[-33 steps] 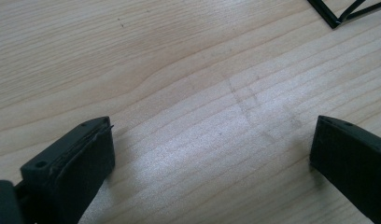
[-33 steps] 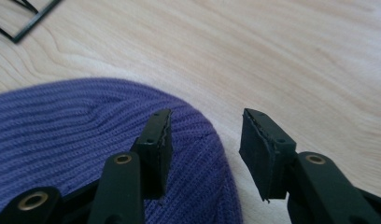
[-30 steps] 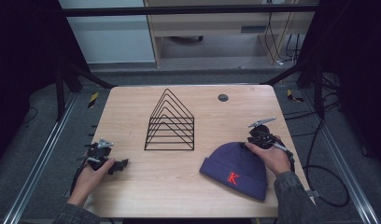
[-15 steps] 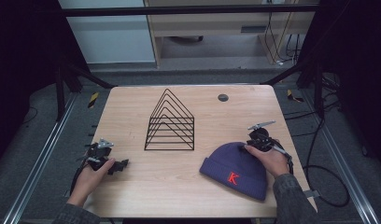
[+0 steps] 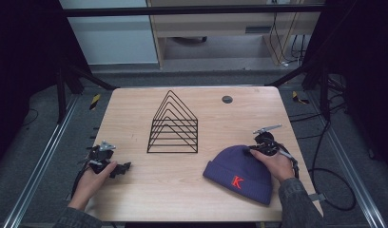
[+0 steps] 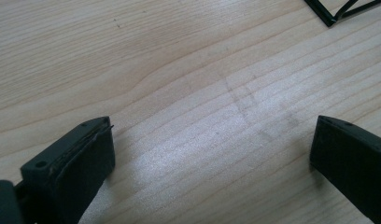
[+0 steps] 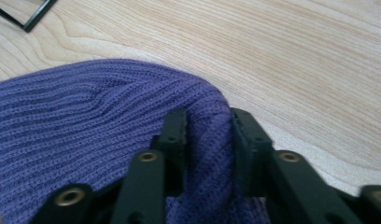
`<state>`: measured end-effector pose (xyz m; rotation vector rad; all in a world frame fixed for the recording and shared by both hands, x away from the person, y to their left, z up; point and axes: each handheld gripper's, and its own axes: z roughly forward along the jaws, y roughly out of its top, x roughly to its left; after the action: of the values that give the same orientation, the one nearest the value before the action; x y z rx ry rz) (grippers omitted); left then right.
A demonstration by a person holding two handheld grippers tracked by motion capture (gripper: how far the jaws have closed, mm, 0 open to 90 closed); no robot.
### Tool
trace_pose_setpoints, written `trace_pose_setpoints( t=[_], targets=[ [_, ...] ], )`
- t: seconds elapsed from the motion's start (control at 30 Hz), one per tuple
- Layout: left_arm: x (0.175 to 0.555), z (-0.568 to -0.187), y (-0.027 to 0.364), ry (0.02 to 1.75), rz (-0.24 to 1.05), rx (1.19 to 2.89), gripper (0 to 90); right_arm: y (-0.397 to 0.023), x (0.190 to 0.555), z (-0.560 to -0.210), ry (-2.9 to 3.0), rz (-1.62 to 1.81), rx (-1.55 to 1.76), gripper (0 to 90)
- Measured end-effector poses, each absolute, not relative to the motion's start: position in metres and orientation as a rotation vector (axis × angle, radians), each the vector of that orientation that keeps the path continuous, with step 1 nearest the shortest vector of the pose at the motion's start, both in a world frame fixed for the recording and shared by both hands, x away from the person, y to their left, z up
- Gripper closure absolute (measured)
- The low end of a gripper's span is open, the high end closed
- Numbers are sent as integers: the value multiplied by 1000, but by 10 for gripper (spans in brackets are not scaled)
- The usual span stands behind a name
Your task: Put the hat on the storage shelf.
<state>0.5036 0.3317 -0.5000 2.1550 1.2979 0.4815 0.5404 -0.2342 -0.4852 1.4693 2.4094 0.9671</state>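
The purple knit beanie (image 5: 239, 173) is lying flat at the lower right of the high view, on the wooden table (image 5: 182, 190), its folded cuff with a red letter K facing the bottom edge of the frame. In the right gripper view its ribbed crown (image 7: 109, 126) is filling the lower left, and a ridge of the knit is bunching up between my two black jaws. My right gripper (image 7: 208, 140) has just been closing, and its pads are now pinching that fold of wool at the hat's upper right edge. My right hand (image 5: 277, 164) is resting over the beanie's right side, the forearm coming up from the bottom right corner, the gripper pointing toward the upper left.

Left of the hat, at the centre of the high view, the black wire rack (image 5: 173, 126) is standing upright, apart from it. At the lower left my left hand (image 5: 94, 178) is lying on the table, holding my left gripper (image 6: 212, 154) low over bare wood, its jaws standing wide apart with nothing between them.
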Motion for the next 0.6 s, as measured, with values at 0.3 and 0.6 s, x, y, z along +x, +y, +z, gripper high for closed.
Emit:
trace_pose_setpoints(
  t=[0.3, 0.6],
  targets=[
    [504, -500, 332, 1295, 482, 2154, 0, -234, 531, -474, 2388, 975, 1390, 787],
    [503, -500, 333, 1285, 473, 2163, 0, -232, 504, -450, 2322, 1028, 1249, 788]
  ],
)
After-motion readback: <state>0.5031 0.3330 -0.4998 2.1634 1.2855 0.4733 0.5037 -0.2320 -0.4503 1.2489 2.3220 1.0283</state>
